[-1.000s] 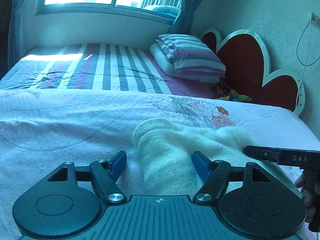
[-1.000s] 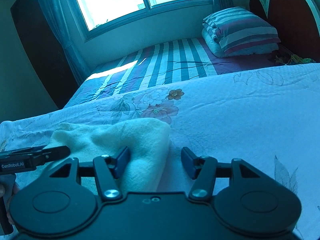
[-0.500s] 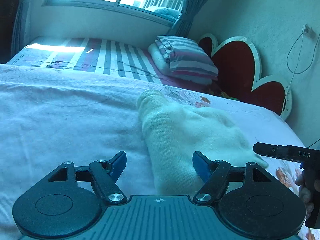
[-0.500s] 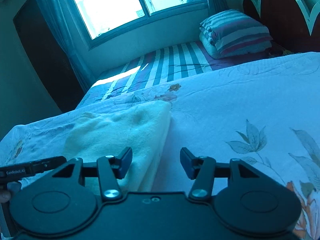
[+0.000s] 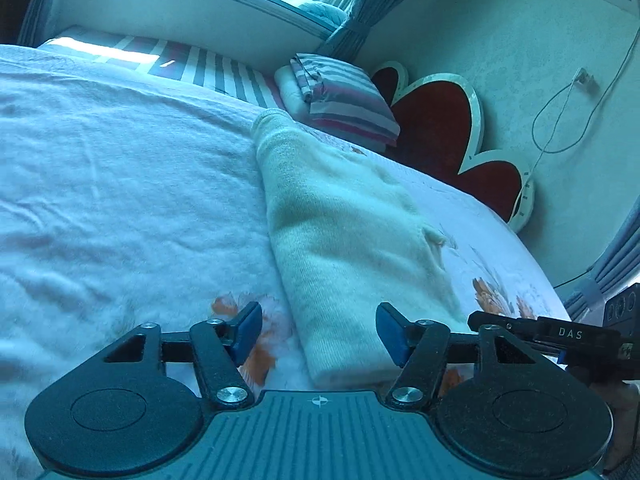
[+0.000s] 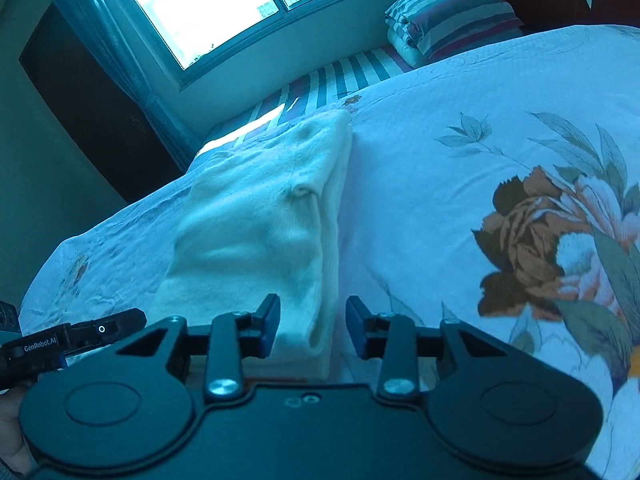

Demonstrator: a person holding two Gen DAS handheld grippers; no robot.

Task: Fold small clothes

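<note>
A cream knitted garment [image 5: 344,216] lies folded into a long strip on the floral bedspread [image 5: 120,184]. It also shows in the right wrist view [image 6: 256,232]. My left gripper [image 5: 319,332] is open, its blue fingertips either side of the garment's near left corner, holding nothing. My right gripper [image 6: 312,326] is open but narrower, its fingertips either side of the garment's near right folded edge, not closed on it. Each gripper shows at the edge of the other's view.
A striped pillow stack [image 5: 340,100] and a red heart-shaped headboard [image 5: 436,136] stand at the far end. A striped sheet [image 6: 340,80] lies under the window [image 6: 208,4]. A cable [image 5: 560,120] hangs on the right wall.
Both grippers have pulled back toward the near end of the garment and tilted down. The right gripper's jaws have narrowed. The garment lies still.
</note>
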